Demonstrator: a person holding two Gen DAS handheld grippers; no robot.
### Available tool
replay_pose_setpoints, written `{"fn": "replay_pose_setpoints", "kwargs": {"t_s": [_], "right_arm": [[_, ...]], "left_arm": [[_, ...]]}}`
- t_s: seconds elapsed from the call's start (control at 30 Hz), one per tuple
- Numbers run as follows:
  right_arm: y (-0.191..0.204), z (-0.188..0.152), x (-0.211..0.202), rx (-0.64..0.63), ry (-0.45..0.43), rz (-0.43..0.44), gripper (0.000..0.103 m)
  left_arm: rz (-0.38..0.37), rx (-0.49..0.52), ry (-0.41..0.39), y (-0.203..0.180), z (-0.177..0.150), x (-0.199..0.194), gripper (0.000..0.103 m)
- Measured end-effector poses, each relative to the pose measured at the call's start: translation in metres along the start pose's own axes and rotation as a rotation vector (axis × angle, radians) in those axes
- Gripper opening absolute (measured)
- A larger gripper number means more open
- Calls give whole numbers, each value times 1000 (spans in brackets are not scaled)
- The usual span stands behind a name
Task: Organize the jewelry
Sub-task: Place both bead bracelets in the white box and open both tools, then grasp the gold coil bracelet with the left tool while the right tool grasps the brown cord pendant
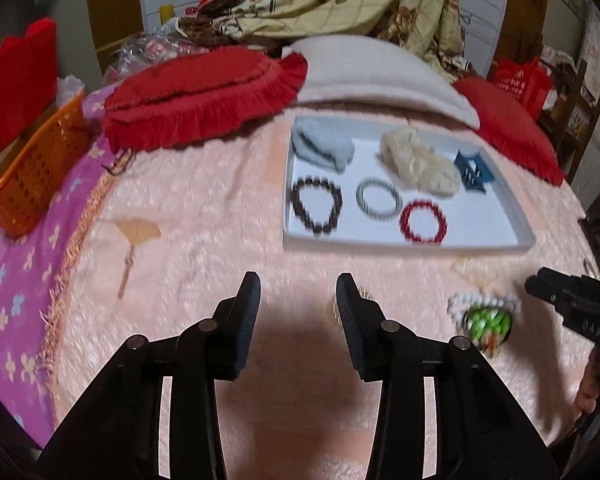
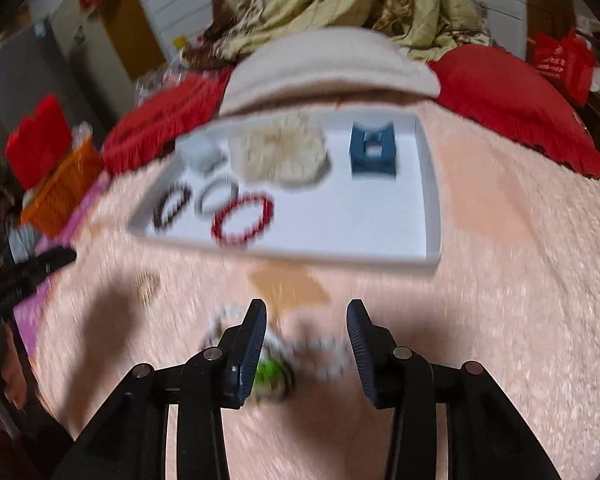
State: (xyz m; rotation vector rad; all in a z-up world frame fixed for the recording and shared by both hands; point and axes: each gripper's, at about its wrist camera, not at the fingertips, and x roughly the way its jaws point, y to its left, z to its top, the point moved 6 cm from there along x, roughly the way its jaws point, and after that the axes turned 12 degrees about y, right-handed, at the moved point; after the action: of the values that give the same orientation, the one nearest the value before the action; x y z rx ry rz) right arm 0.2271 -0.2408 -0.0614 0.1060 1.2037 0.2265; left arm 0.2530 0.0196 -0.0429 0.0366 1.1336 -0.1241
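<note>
A white tray (image 1: 480, 240) lies on the pink bedspread and holds a dark beaded bracelet (image 1: 316, 210), a grey-white bracelet (image 1: 379, 199) and a red bracelet (image 1: 423, 222), plus a grey cloth (image 1: 324, 148), a cream cloth (image 1: 420, 164) and a blue holder (image 1: 473, 171). The tray also shows in the right wrist view (image 2: 428, 208). A white bead strand with a green piece (image 1: 486, 318) lies on the bed in front of the tray. My left gripper (image 1: 298, 300) is open and empty. My right gripper (image 2: 308, 324) is open right above the bead strand (image 2: 320, 356); its tip shows in the left wrist view (image 1: 540, 284).
Red frilled pillows (image 1: 204, 96) and a beige folded blanket (image 1: 372, 76) lie behind the tray. An orange basket (image 1: 32, 176) stands at the left bed edge. A small gold item (image 2: 146, 286) lies on the bedspread left of the strand.
</note>
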Motion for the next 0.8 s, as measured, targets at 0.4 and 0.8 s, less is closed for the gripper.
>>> {"fn": "replay_pose_setpoints", "kwargs": {"t_s": [0.4,0.8], "right_arm": [[16,-39,29,-65,29,-14,25],[-6,-75,13,-2,32,-19,4]], "left_arm": [[-66,-57,113,4,-11,63,39],[-79,8,143,-22,-24,71,9]]}}
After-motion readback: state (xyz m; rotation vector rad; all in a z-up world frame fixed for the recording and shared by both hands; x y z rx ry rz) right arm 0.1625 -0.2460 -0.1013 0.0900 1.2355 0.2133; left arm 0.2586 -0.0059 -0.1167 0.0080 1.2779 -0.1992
